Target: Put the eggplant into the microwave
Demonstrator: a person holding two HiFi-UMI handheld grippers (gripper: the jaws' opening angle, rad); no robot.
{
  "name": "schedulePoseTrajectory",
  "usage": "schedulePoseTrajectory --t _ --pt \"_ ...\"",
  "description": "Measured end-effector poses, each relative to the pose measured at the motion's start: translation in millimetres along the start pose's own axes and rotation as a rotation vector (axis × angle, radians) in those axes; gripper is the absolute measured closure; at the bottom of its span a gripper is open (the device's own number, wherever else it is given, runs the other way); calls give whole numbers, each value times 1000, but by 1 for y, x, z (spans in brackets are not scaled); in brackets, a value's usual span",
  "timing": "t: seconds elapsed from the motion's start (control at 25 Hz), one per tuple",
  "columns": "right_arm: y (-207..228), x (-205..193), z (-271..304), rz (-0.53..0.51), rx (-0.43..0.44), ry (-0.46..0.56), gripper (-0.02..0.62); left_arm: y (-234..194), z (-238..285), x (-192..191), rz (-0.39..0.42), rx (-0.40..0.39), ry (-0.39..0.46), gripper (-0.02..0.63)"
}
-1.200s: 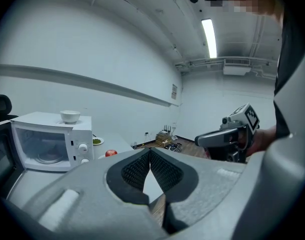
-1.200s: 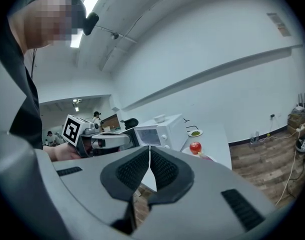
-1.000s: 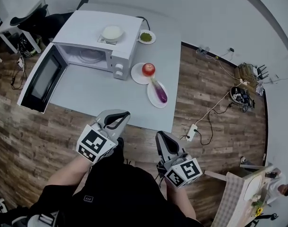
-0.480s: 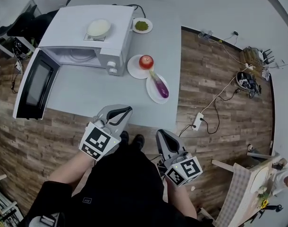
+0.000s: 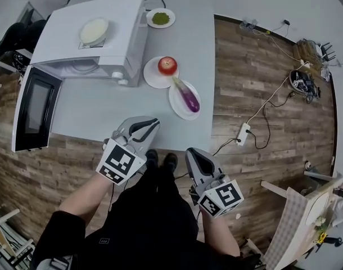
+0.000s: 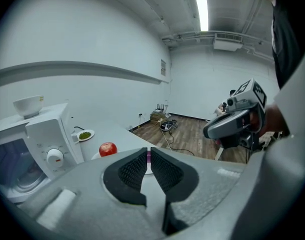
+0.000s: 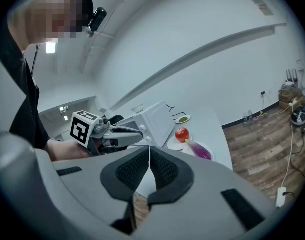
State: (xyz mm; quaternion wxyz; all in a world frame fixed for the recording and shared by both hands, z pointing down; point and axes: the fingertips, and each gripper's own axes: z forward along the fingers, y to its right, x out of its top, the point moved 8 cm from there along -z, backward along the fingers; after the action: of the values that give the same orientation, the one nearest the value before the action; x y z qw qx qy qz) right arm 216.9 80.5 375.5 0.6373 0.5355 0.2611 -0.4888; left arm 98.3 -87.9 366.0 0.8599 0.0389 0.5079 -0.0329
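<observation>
Eggplant [image 5: 188, 98], purple and long, lies on a white oval plate [image 5: 180, 107] near the right edge of the bench [image 5: 104, 108]. Its thin end points to a red apple [image 5: 167, 65], which sits on a second, round plate [image 5: 150, 79] just beside it. The microwave [image 5: 118, 18] stands at the back left part of the bench. Its door [image 5: 32, 110] is swung fully open to the left, and the cavity shows. A white bowl [image 5: 94, 31] rests on top of the microwave. A small dish [image 5: 160, 18] with something green in it stands on the bench to the right of the microwave.

Both claws hang at the near side of the bench, well apart from the eggplant. The left claw [image 5: 150, 122] is over the near edge of the bench. Its jaws are pressed together with nothing between them. The right claw [image 5: 194, 155] is over the wooden floor [image 5: 244, 83]. Its jaws are also pressed together, and they carry nothing.
</observation>
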Motion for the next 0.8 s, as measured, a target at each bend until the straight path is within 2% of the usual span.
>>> schedulePoseTrajectory --t 0.44,0.64,0.8 --pt "42 -22 19 36 28 -32 578 -8 70 -24 161 -7 -129 595" --pt "58 -30 23 43 25 -40 577 -10 93 -36 163 -38 -172 595" --pt "72 -38 25 55 9 -34 577 -11 108 -51 197 -69 -219 594"
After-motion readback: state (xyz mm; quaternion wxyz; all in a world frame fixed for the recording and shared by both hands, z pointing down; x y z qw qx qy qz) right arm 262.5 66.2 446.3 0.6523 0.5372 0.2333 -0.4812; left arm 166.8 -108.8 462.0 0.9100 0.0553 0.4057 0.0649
